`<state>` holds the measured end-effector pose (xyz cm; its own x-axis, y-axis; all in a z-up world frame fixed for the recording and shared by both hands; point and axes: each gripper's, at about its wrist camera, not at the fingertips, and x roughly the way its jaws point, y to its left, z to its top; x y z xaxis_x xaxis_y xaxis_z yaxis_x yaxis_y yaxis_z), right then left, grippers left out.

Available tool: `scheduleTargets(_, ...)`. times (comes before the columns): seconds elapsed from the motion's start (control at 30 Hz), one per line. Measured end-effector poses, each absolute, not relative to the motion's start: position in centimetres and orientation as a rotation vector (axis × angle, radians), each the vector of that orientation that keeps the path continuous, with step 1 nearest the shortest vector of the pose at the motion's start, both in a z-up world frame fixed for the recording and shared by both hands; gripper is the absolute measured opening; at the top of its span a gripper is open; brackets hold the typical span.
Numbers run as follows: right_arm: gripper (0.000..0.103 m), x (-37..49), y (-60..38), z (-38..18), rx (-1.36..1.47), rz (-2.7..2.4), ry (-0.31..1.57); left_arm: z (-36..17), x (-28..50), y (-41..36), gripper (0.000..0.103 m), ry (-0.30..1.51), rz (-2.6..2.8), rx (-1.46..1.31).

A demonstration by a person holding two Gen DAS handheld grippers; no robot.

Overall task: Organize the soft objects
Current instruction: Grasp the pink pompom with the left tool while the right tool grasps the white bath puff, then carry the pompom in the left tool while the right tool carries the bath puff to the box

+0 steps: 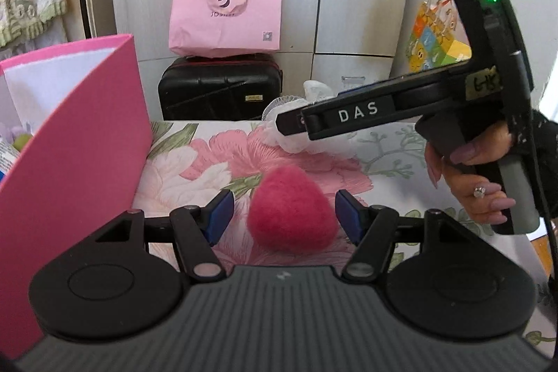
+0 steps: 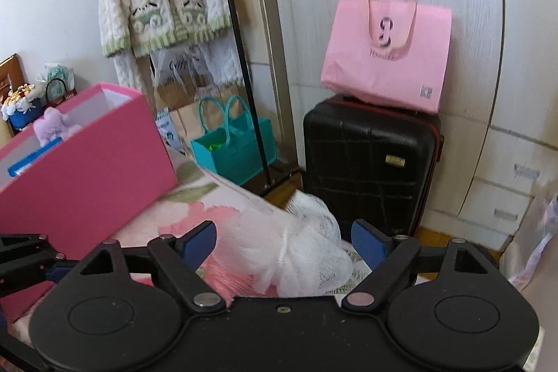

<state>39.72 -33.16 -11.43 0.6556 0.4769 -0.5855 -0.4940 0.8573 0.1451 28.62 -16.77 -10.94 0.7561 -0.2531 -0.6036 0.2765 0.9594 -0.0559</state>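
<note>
— While both sets of jaws stand spread, nothing is gripped yet, is it?

— No. The left gripper [image 1: 284, 213] brackets the pink felt ball [image 1: 289, 210] with gaps either side; the right gripper [image 2: 284, 241] frames the white mesh pouf [image 2: 307, 253], pads clear of it.

— Where do they lie?

— Ball mid-bedspread [image 1: 195, 169], pouf at its far edge, pink box [image 2: 87, 162] toward the left edge.

— So it's the reach-in step?

— I'd say so. Next, each should close gently, then lift towards the box.
</note>
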Motion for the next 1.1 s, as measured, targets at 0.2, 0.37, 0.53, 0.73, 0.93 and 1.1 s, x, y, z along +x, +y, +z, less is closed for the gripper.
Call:
scheduleTargets(0.2,0.079,40.2,-33.2,-13.0,0.020,0.574,0.694,-11.6,29.3,-17.0,0.059,0.707,-0.301,0.046)
scheduleTargets(0.37,0.052,39.1,-32.1,-13.3,-0.065,0.556,0.676,-11.7,29.1,-17.5,0.047,0.701,-0.327,0.072)
scheduleTargets(0.53,0.046,37.6,-31.8,-13.1,-0.090,0.540,0.654,-11.4,28.6,-17.4,0.044,0.685,-0.340,0.075)
scheduleTargets(0.73,0.046,35.4,-32.1,-12.7,-0.077,0.488,0.666,-10.6,27.1,-16.7,0.044,0.678,-0.364,0.067)
scheduleTargets(0.93,0.046,32.3,-32.9,-12.2,-0.048,0.421,0.679,-10.4,25.3,-15.2,0.044,0.686,-0.363,0.039)
scheduleTargets(1.1,0.046,29.0,-33.2,-11.8,-0.032,0.339,0.649,-9.7,23.5,-14.3,0.044,0.685,-0.392,0.013)
